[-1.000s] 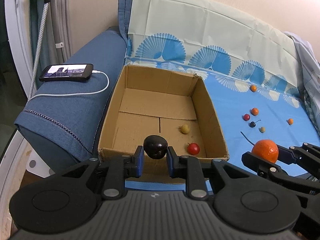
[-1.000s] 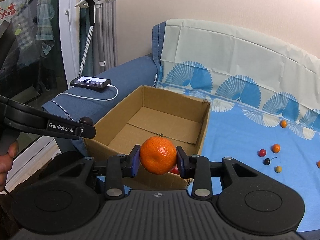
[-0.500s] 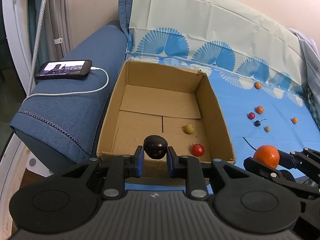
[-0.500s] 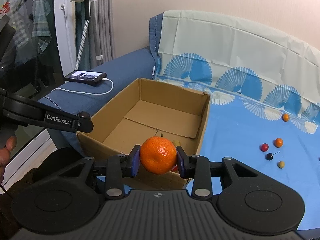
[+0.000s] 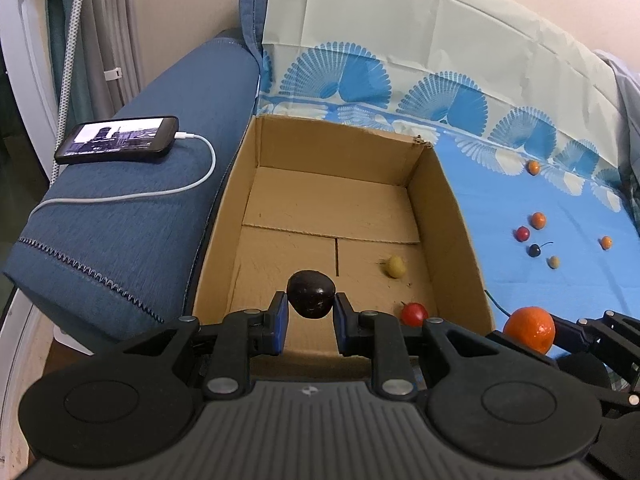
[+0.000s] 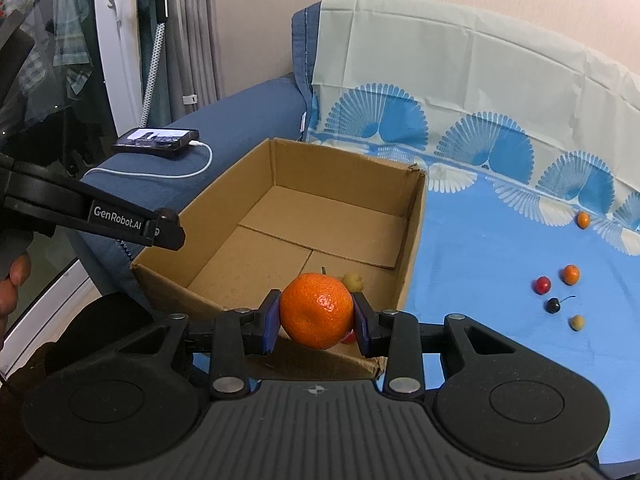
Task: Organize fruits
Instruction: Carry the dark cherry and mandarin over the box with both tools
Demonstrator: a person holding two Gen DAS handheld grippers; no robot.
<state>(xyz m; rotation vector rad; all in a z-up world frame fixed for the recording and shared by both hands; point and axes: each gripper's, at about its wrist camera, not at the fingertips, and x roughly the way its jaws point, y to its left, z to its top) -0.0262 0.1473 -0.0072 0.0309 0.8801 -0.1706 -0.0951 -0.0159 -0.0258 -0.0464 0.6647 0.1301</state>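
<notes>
1. Left wrist view: left claw [image 5: 308, 312] clamped on a dark plum [image 5: 310, 293], held over the near edge of the cardboard box [image 5: 454, 216].
2. Box sits on the sofa seat, just beside the blue armrest [image 5: 132, 216]. Inside, on the floor near the right wall: a yellow-green fruit [image 5: 395, 267] and a red cherry [image 5: 414, 313].
3. Right claw [image 5: 532, 330] enters at the lower right edge, gripping a mandarin [image 5: 529, 329], outside the box beside its right wall.
4. Loose small fruits [image 5: 536, 236] lie on the blue cloth [image 5: 500, 200], well apart from the box. Phone [image 5: 116, 145] with white cable lies on the armrest.
5. Right wrist view: right claw [image 6: 316, 322] closed on the mandarin [image 6: 316, 310], pads against both sides, held at the box's near right corner.
6. Box [image 6: 412, 240] open. Yellow-green fruit [image 6: 353, 281] partly hidden behind the mandarin.
7. Left claw [image 6: 168, 232] seen side-on at left, above the box's near left corner; its grip can't be judged from this angle.
8. Small fruits [image 6: 558, 292] scattered on the cloth [image 6: 480, 260] to the right.
</notes>
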